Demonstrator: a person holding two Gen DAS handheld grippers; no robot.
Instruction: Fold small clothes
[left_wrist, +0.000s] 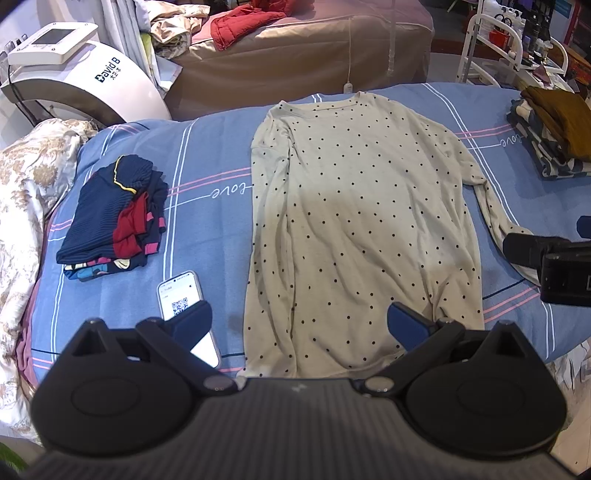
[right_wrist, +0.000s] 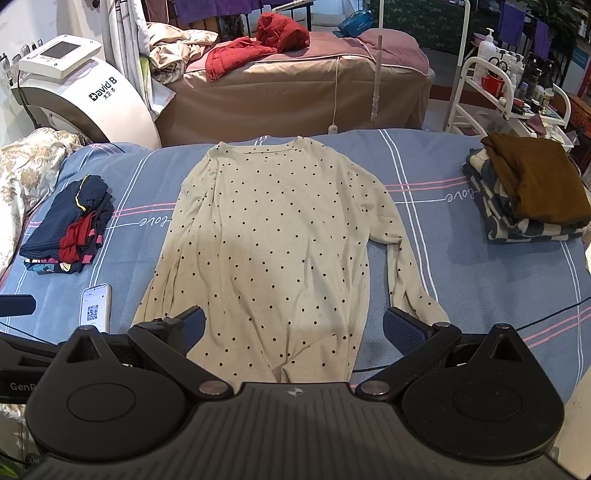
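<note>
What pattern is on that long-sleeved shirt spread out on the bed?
The shirt is cream with small dark polka dots, clearest in the right wrist view.

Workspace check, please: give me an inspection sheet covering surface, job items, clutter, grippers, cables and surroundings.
Surface: bed with blue striped sheet, wrinkled.
Job's things: dotted shirt spread flat, neck away from the cameras, one sleeve folded in along its side, the other lying out on the sheet. Dark pile on one side of it, brown-topped pile on the other.
Clutter: phone face up, screen lit, beside the shirt's hem.
Grippers: left gripper and right gripper both open, empty, above the shirt's hem.
Cables: thin dark cable across the sheet near the loose sleeve.
Surroundings: white machine, second bed with a red jacket, trolley of bottles.
</note>
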